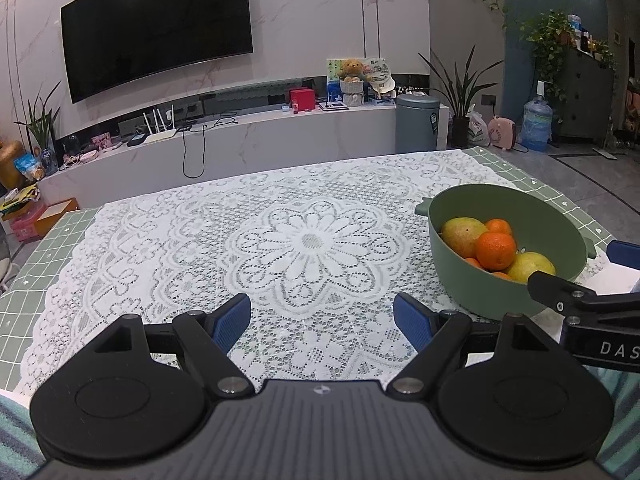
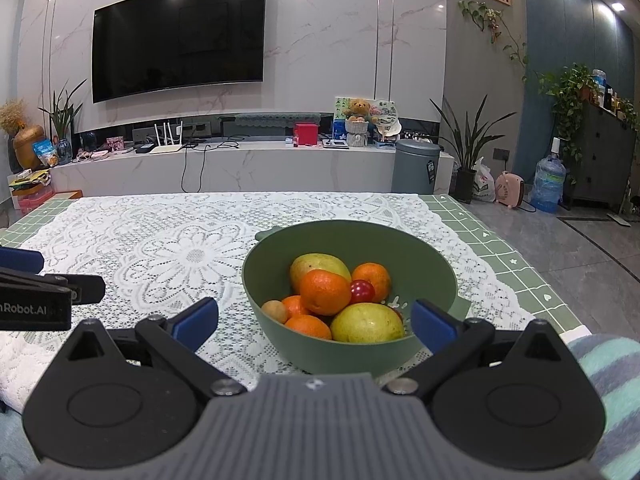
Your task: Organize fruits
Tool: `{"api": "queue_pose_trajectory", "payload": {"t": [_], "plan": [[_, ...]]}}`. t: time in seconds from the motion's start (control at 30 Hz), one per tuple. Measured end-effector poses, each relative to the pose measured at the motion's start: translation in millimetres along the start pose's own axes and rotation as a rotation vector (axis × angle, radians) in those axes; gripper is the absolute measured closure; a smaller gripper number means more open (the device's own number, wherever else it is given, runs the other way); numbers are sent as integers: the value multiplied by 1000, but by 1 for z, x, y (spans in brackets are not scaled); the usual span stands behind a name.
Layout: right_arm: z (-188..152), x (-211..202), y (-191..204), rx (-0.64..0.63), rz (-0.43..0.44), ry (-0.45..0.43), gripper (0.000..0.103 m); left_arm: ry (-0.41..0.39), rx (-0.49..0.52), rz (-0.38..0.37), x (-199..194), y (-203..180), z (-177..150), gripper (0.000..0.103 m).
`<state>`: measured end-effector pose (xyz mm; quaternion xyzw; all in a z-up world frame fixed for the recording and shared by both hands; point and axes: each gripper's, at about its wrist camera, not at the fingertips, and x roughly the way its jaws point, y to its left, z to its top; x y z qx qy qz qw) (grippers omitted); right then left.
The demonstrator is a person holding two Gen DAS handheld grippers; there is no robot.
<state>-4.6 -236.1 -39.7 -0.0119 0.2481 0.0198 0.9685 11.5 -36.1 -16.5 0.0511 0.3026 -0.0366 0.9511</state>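
A green bowl [image 2: 436, 268] stands on the lace-covered table, and it also shows at the right of the left wrist view [image 1: 556, 224]. It holds two yellow-green mangoes [image 2: 366, 323], several oranges [image 2: 325, 292], a small red fruit [image 2: 362, 291] and a small brown fruit [image 2: 274, 311]. My right gripper [image 2: 316, 322] is open and empty, with its fingers either side of the bowl's near rim. My left gripper [image 1: 322, 320] is open and empty over bare lace, left of the bowl. Each gripper shows at the edge of the other's view.
The white lace cloth [image 1: 304, 240] lies over a green grid mat [image 2: 508, 240] on the table. Beyond the far edge are a TV bench [image 2: 240, 164], a grey bin [image 2: 416, 166], plants and a water jug [image 2: 550, 190]. A striped cloth [image 2: 608, 364] is at near right.
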Motion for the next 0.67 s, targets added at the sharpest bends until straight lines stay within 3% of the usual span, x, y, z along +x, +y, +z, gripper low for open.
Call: {"api": "queue_pose_trajectory", "payload": {"t": [0.67], "plan": [[-2, 1, 0, 0, 0, 14, 4, 0, -36, -39, -4, 6, 2, 8]]}}
